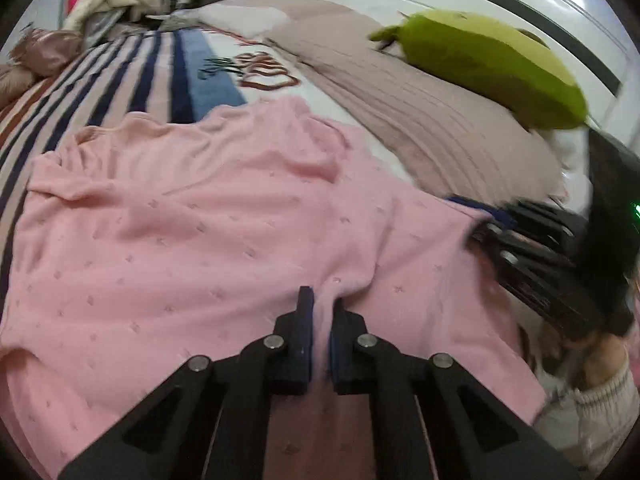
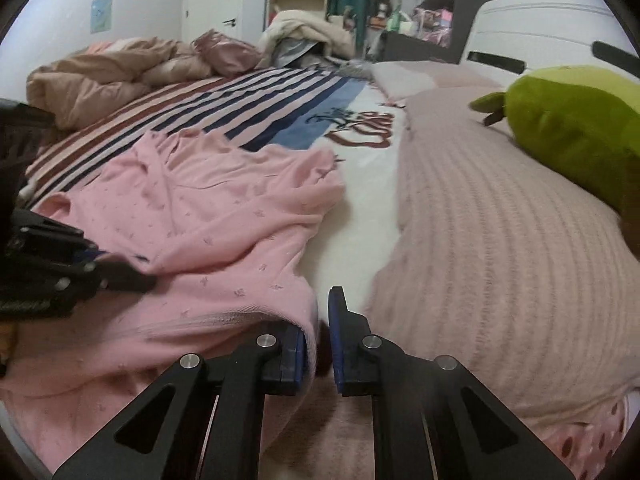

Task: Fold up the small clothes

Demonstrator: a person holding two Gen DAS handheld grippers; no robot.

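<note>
A pink knit garment (image 1: 208,224) with small woven motifs lies spread on the bed. My left gripper (image 1: 322,308) is shut on a pinch of its near hem, the fabric held between the two blue pads. My right gripper (image 2: 322,320) is shut on the garment's near right corner (image 2: 310,316), with the hem draped over the left finger. In the left wrist view the right gripper (image 1: 532,240) sits at the garment's right edge. In the right wrist view the left gripper (image 2: 60,264) is at the left, on the garment (image 2: 208,216).
The bed has a striped blanket (image 1: 132,80) behind the garment and a ribbed beige blanket (image 2: 500,240) to the right. A green plush toy (image 1: 492,64) lies on the beige blanket. A crumpled duvet (image 2: 96,76) and a pile of clothes (image 2: 304,28) sit at the far end.
</note>
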